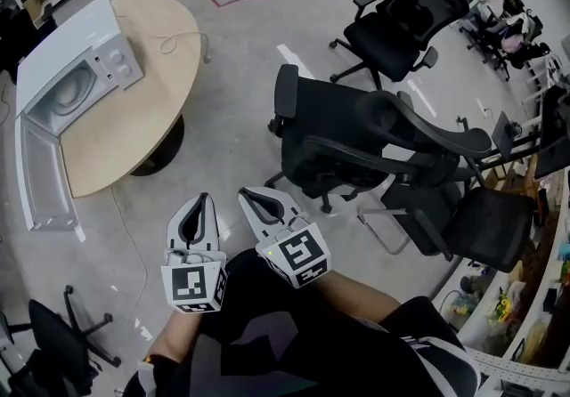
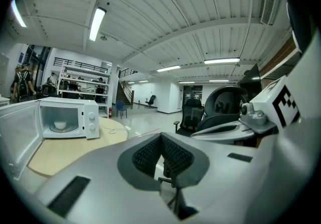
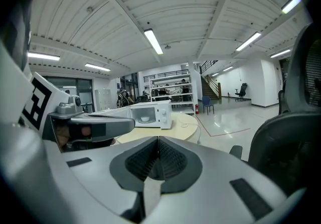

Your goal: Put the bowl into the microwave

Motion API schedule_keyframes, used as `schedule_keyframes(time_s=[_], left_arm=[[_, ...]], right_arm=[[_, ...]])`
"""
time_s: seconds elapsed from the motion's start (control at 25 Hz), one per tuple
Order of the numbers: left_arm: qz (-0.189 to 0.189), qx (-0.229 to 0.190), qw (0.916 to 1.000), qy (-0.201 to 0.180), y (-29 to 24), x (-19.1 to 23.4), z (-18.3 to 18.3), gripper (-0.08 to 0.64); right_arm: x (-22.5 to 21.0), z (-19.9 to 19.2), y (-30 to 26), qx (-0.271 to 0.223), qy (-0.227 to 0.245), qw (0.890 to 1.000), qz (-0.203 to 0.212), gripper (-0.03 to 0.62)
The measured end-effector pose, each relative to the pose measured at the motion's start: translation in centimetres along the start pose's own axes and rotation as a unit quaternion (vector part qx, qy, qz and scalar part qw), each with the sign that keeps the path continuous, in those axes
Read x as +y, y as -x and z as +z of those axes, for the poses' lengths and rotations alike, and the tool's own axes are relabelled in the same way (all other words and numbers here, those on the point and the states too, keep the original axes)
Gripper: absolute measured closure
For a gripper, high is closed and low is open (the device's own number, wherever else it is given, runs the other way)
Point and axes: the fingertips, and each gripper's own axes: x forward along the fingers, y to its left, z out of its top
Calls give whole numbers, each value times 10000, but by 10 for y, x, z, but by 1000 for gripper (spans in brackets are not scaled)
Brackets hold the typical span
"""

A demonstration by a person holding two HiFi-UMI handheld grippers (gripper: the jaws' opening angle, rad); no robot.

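- At far left of the head view, a white boxy microwave (image 1: 89, 66) sits on a round table (image 1: 134, 133) with a pale, smooth wood-look top. Its door (image 1: 40, 177) is swung fully open toward the table's near edge.
- Inside the cavity, the left gripper view shows a small, pale, rounded shape that I take to be the bowl (image 2: 60, 125). It is far off and tiny, so its material is not readable.
- Judged from that, the placing looks done. What may be left is closing the door, though the task does not ask for it.
- A thin light cable (image 1: 174, 37) loops across the tabletop beside the microwave.
- Nearer the middle, low in the frame, the left gripper (image 1: 203, 201) is held close to the person's body, well apart from the table. Its dark ribbed pads (image 2: 150, 155) meet at the tips with nothing between them.
- Just beside it, the right gripper (image 1: 249, 198) is likewise closed and empty. Its grooved pads (image 3: 170, 160) sit together inside a smooth grey-white shell.
- Further right, black office chairs (image 1: 356, 146) with mesh backs stand on a glossy grey floor (image 1: 240, 57).
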Motion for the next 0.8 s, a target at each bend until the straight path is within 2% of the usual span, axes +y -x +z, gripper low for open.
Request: schedule_keyframes(time_s=[0.48,0.8], left_arm=[[36,109,9999,120,-12,-16,-10,514],[174,80,9998,113,-8,1,-7,514]], right_arm=[[-12,-12,10,142,22,9998,110,577],[-5,-4,-1,46,20,9999,166,577]])
